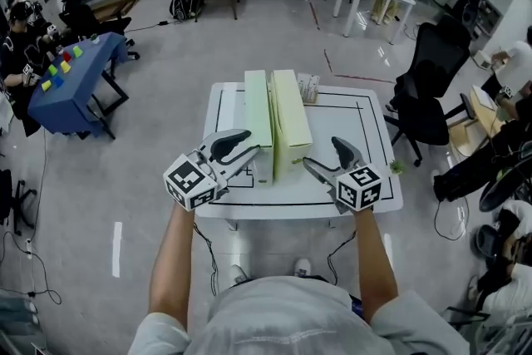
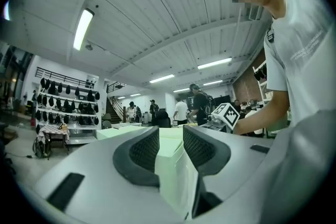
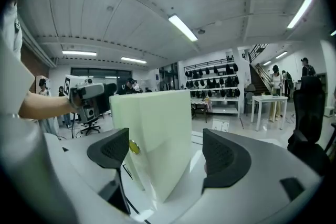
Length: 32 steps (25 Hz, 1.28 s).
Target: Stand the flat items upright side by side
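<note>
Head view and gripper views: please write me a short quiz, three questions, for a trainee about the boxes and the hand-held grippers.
1. True or false: the left green box and the right green box both stand upright, side by side, on the table.
2. The jaws of the right hand-held gripper are: A shut together; B clamped on the right green box; C wide apart, pads clear of the box.
3. Fill in: the near end of the left green box stands between the jaws of the ____ hand-held gripper.
Key: 1 true; 2 C; 3 left, that is the left hand-held gripper.
</note>
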Motion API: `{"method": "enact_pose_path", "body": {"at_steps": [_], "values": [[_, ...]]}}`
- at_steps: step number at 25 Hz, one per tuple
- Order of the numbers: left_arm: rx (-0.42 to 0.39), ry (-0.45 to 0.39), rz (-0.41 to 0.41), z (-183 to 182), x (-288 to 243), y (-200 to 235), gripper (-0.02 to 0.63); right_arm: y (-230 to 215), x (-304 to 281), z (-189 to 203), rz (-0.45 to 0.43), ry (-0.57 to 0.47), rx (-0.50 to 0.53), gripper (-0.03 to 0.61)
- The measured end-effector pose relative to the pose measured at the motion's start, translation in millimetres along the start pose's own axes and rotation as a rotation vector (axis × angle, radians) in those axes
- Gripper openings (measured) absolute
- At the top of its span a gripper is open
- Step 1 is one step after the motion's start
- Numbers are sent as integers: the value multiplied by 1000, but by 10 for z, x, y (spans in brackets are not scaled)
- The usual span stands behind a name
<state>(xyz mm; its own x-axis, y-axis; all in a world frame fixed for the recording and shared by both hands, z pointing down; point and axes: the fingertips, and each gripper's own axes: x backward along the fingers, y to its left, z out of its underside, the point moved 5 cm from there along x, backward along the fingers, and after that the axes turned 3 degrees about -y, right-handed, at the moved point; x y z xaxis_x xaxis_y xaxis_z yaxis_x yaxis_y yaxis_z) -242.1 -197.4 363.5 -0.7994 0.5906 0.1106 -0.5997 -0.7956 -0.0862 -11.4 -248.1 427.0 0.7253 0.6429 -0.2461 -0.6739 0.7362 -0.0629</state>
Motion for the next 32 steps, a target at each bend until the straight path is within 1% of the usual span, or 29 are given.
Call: {"method": "enact_pose_path", "body": {"at_steps": [1,2,3,4,5,6,9,11,13,15,19,24,28,32], "values": [[7,-7,-26,-16,34,16,152,6,56,-106,10,-13,16,457],[7,-4,-55,-27,66,28,152,12,122,-213,31,-33,33,423],[2,6,-89,-34,95,37,144,13,197,-320,63,-59,51,363],[-7,19,-127,-42,118,42,120,10,276,-423,97,-89,68,289],[-18,35,-165,-54,135,41,105,9,353,-515,125,-113,83,236],[-32,53,-203,-70,147,36,97,10,419,-591,147,-127,98,199],[-78,117,-313,-110,196,21,74,29,559,-724,200,-118,169,89],[-92,160,-376,-128,244,22,50,62,629,-778,211,-122,197,42],[-89,187,-410,-165,280,21,28,98,682,-833,207,-132,203,29],[-91,202,-421,-219,291,-5,21,138,726,-883,195,-141,206,28],[-104,213,-408,-328,289,-98,20,245,789,-992,166,-166,212,28],[-150,217,-397,-448,230,-154,20,402,773,-1134,126,-188,245,28],[-180,212,-389,-504,189,-189,20,447,737,-1151,106,-177,258,28],[-192,225,-378,-462,170,-207,20,432,672,-1086,121,-139,262,28]]}}
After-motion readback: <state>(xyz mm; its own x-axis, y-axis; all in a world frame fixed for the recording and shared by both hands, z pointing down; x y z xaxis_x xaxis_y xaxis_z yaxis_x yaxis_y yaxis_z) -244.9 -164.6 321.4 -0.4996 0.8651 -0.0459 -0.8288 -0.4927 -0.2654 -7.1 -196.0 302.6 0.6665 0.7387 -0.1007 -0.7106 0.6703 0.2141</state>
